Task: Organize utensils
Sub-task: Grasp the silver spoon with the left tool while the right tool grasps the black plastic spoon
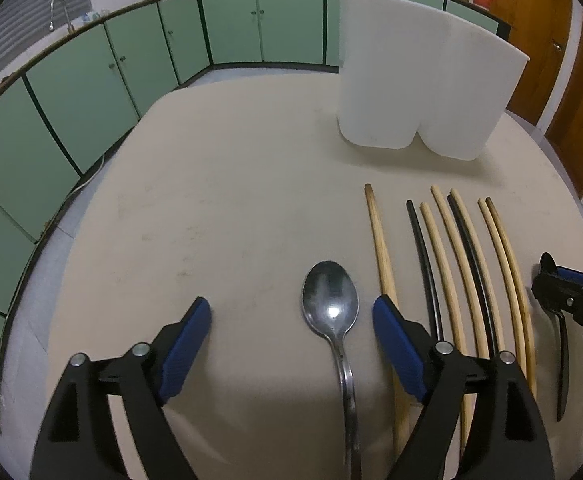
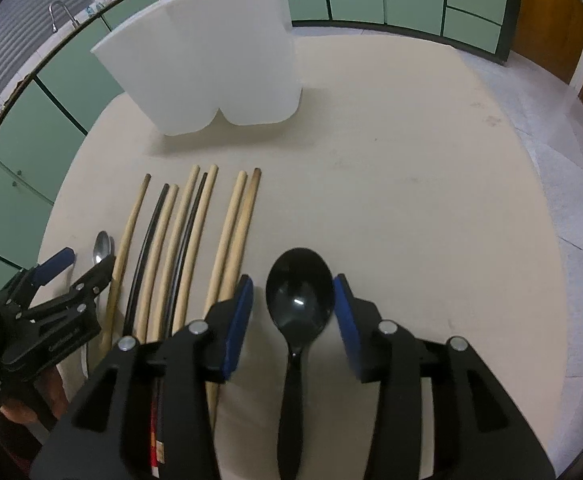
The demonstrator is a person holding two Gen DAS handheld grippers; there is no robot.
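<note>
Currently left gripper sits low over the table, jaws spread wide, blue pads clear of everything. Metal spoon lies flat between them, bowl away from the camera, handle running back under the gripper; it sits nearer the right-side pad but touches neither. Right gripper has its jaws at a middling gap around the black spoon, which also lies flat, bowl away from the camera. Right-side pad looks right at the bowl's edge, left-side pad stands off with a visible gap; cannot tell if there is real contact, so not a grip as far as I can see. Between the 2 spoons lie the chopsticks, roughly parallel, tips pointing away: 6 pale wooden ones and 2 black ones, 1 wooden stick set slightly apart next to the metal spoon. Further back, white holder stands upright on the table beyond the chopstick tips, 2 rounded lobes side by side; its inside is not visible. Behind the table, green cabinets run along the wall.
</note>
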